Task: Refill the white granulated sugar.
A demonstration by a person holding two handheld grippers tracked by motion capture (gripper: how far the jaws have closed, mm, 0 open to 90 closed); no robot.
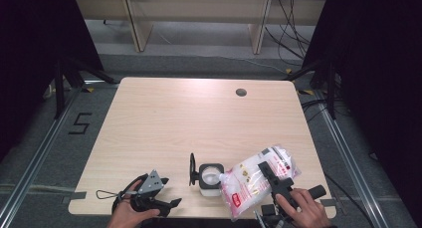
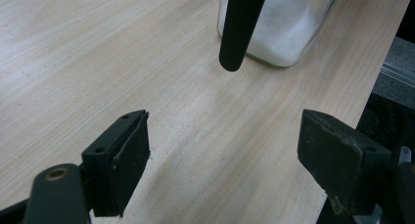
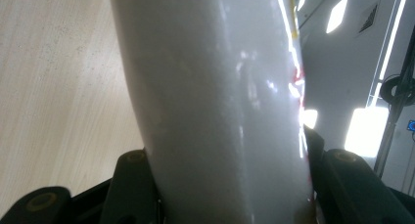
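Two tools work: right tool [image 1: 273,179] clamps the tilted white plastic bag [image 1: 249,180] over the square glass jar [image 1: 210,176]; left tool [image 1: 166,205] rests apart on the bench [image 1: 199,118].

A lab: bare wooden table [image 1: 164,118], black curtains [image 1: 383,54], floor rails [image 1: 37,156], loose cables [image 1: 291,26]

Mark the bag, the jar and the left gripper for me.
bag [image 1: 251,180], high view, printed front face
jar [image 1: 210,178], high view, white contents inside the open mouth
left gripper [image 2: 222,160], left gripper view, gap between its jaws

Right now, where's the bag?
High view: bag at the table's near right, clamped in the right gripper, tilted with its mouth over the open jar.
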